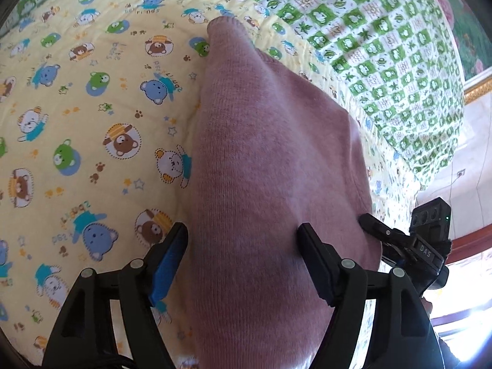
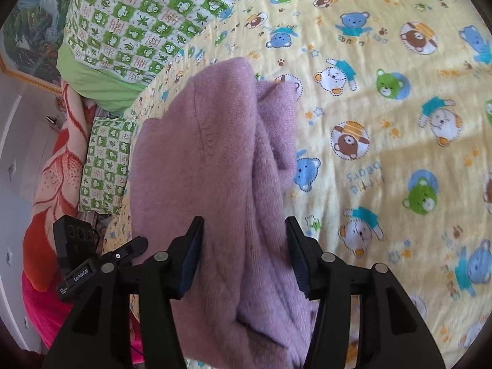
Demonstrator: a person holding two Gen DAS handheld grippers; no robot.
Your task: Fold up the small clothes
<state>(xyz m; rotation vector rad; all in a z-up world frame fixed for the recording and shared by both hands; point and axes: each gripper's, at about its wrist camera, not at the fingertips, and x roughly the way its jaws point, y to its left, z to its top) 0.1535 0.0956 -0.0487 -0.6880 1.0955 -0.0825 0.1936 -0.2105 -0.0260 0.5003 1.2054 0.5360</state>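
Observation:
A pink knitted sweater lies in a long folded bundle on the yellow bear-print bedsheet. My left gripper stands open over its near end. One finger is just off the cloth's left edge and the other rests over the knit. In the right wrist view the same sweater shows a doubled layer and a loose fold on its right side. My right gripper is open with the sweater's near end lying between its jaws. I see no pad pressing on the cloth.
A green frog-check pillow lies beyond the sweater, also seen as the pillow. A smaller check cushion and an orange floral blanket lie at the bed's edge. The sheet stretches wide to the right.

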